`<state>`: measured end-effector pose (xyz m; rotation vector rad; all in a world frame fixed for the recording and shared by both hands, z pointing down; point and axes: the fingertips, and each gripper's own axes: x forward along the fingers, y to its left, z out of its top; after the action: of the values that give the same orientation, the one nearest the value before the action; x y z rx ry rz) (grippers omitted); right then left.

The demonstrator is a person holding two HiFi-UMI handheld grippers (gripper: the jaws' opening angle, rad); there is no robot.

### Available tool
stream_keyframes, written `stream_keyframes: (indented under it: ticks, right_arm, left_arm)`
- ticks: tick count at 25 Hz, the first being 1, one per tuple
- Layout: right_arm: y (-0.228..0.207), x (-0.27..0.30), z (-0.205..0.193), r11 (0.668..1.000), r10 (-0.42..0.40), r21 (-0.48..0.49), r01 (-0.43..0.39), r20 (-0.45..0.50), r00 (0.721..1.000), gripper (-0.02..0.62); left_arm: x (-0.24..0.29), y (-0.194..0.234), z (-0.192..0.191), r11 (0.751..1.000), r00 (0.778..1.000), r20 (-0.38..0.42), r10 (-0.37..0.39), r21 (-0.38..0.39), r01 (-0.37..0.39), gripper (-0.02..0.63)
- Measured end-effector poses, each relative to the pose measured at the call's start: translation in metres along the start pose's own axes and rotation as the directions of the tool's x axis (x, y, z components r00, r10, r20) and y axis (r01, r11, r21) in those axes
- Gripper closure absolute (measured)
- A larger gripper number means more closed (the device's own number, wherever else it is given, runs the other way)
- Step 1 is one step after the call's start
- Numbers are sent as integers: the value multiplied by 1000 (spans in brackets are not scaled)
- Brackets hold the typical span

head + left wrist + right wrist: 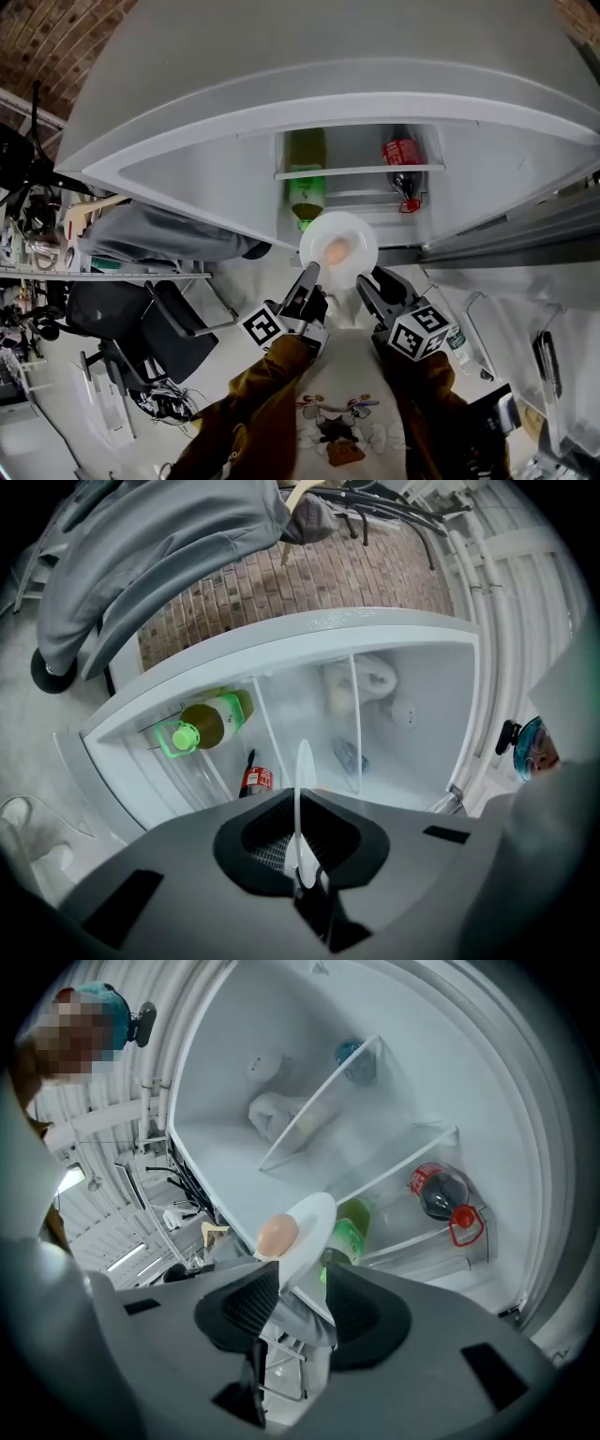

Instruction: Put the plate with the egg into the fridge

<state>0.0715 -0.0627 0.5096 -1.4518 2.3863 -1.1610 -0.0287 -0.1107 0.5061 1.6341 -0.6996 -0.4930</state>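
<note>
Plate (pixel 362 232) with the egg (pixel 335 251) on it, held in the air at the mouth of the open fridge (pixel 506 159), low against the opening and not yet on a shelf. The left gripper (pixel 308 277) meets the plate at its 7 o'clock and the right gripper (pixel 368 285) at its 5 o'clock. The left gripper's jaws are pressed onto the rim, pinching it. The right gripper's jaws stand wider, with the rim slanting across the gap and lying against one pad.

Surroundings, head view: a green bottle (pixel 307 183) at the plate's 11 o'clock and a red-labelled dark bottle (pixel 403 169) at its 1 o'clock, both on the fridge's shelves. A brick wall (pixel 42 42) lies at 10 o'clock. A grey garment (pixel 159 234) and an office chair (pixel 141 328) lie at 9 o'clock over a pale floor (pixel 56 412).

Left gripper view: the plate appears only as a thin edge-on line, and the fridge's glass shelves (pixel 354 714) show behind it.

Right gripper view: the plate's face and the egg are seen in profile, with a white bundle (pixel 272 1110) deep on a shelf at 12 o'clock
</note>
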Motion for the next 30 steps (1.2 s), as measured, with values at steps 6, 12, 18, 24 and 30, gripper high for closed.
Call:
stream_keyframes:
  ticks: [6, 12, 18, 24, 30]
  right_arm:
    - [7, 15, 3, 997, 45, 67, -45, -9, 999, 453]
    - [4, 22, 7, 979, 76, 191, -76, 3, 997, 495]
    - [3, 27, 9, 966, 99, 234, -105, 36, 994, 500]
    - [11, 28, 13, 912, 156, 365, -186, 110, 982, 500]
    - [10, 32, 10, 889, 124, 427, -168, 128, 984, 500]
  left_arm:
    - [7, -1, 11, 1000, 1000, 6, -24, -14, 24, 589]
    - [16, -1, 12, 1000, 1000, 25, -17, -23, 17, 589]
    - [20, 0, 18, 1000, 999, 41, -20, -14, 20, 589]
    - [21, -6, 22, 1000, 997, 70, -31, -3, 31, 589]
    - [17, -8, 18, 999, 997, 71, -37, -10, 38, 589]
